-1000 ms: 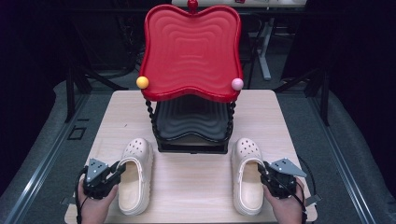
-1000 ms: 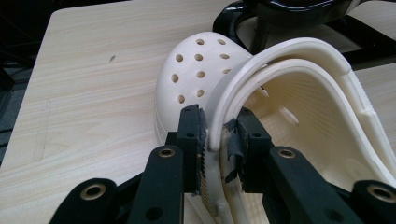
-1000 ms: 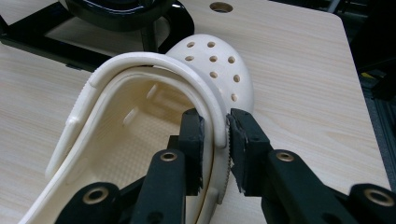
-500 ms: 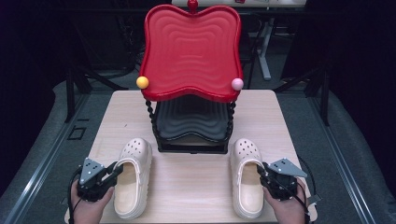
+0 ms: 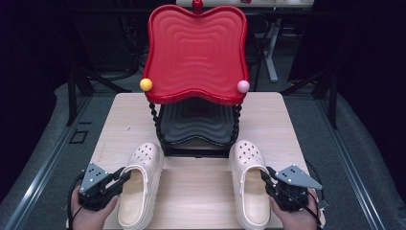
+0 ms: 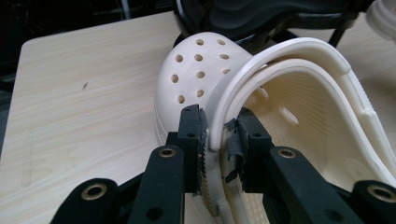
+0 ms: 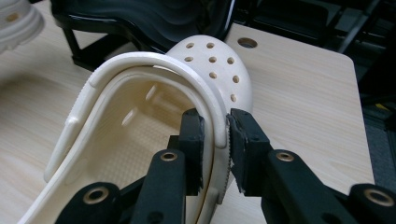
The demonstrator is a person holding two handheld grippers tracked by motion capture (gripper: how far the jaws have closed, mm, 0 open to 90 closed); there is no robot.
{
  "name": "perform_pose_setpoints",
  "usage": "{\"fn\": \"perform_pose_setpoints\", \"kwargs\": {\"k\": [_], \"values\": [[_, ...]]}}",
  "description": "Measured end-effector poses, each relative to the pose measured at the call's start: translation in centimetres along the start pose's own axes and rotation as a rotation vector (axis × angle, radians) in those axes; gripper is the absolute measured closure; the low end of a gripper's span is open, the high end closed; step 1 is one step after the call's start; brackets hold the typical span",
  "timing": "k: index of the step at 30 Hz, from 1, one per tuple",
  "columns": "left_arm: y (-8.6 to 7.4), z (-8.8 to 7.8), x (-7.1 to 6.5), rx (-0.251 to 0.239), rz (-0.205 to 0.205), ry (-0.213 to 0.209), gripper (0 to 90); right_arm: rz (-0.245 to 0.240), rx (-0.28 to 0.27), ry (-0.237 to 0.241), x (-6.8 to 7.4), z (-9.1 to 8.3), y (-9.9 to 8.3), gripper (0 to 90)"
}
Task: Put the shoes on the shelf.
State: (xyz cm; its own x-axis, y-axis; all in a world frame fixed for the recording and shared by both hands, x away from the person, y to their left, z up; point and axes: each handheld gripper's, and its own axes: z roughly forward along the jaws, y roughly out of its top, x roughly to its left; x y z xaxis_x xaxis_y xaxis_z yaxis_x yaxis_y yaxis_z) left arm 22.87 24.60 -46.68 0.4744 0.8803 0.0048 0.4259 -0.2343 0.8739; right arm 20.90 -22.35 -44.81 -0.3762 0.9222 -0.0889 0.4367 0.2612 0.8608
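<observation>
A two-tier stand (image 5: 196,96) serves as the landmark: a glossy red plastic tray with a wavy, scalloped outline and stepped ripples on top, a matching black ribbed tray beneath it, twisted black posts between them, and a yellow ball and a pink ball at the red tray's front corners. It stands on a pale wood-grain table (image 5: 282,115).

Just in front of the stand's left foot lies a cream foam clog (image 5: 139,187), smooth and matte, with a rounded toe pierced by round holes and a dimpled footbed. A second, matching cream clog (image 5: 251,184) lies in front of the stand's right foot, toe nearly touching the base.

The left gripper (image 6: 215,135) has its black jaws, toothed along the pads, pinching the side wall and folded heel strap of the left clog. The right gripper (image 7: 215,133) pinches the outer side wall of the right clog the same way.

Compared with a second ago, both grippers keep their grip, and the clogs' heel ends sit slightly lower in the high view, nearer the table's front edge.
</observation>
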Motion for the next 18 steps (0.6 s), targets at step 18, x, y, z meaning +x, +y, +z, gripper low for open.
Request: {"fn": "perform_pose_setpoints", "kwargs": {"k": [18], "values": [[4.8, 3.0, -3.2, -0.076, 0.066, -0.069, 75.2, -0.069, -0.048, 0.096, 3.0, 1.6, 4.2, 75.7]]}}
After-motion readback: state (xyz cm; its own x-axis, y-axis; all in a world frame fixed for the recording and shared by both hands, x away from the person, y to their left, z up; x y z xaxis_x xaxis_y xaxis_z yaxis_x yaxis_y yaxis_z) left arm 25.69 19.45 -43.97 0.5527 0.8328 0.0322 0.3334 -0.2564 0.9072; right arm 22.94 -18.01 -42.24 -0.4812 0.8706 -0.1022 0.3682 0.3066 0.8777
